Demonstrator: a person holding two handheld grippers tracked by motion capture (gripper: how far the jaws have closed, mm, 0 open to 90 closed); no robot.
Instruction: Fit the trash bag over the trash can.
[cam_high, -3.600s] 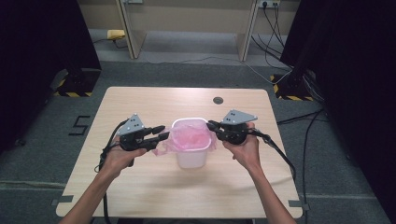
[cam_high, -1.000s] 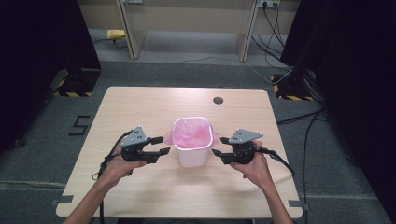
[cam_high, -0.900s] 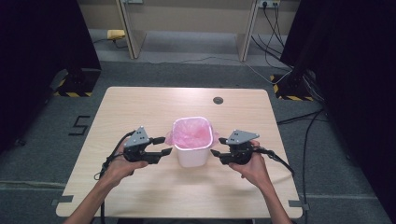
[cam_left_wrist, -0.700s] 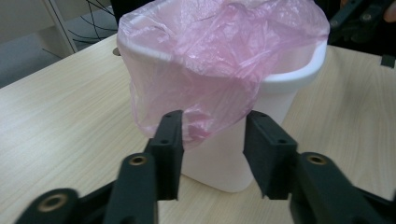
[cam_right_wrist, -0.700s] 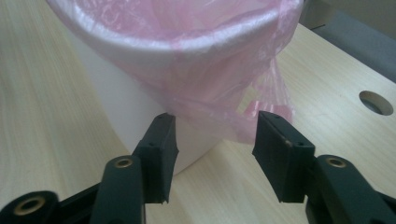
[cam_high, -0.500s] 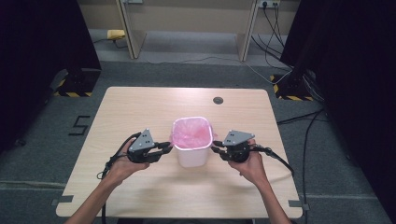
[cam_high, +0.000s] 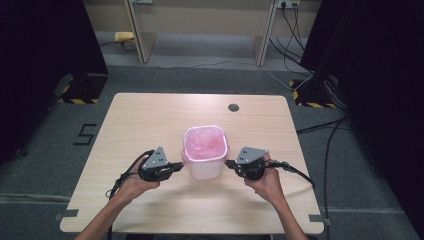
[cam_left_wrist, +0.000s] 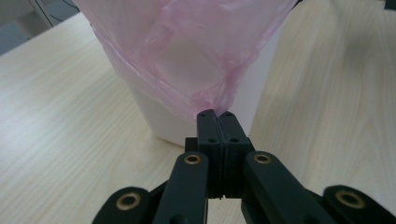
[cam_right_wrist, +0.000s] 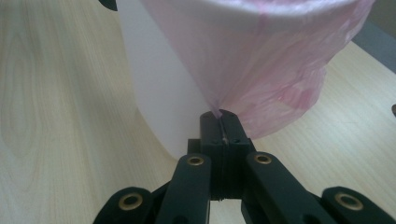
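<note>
Your left gripper has just clenched its fingers on the pink bag liner; your right gripper has done the same, a pinch of film caught between its fingers. The white bin stands between both fingertips on the surface. A "5" is marked on the floor.
</note>
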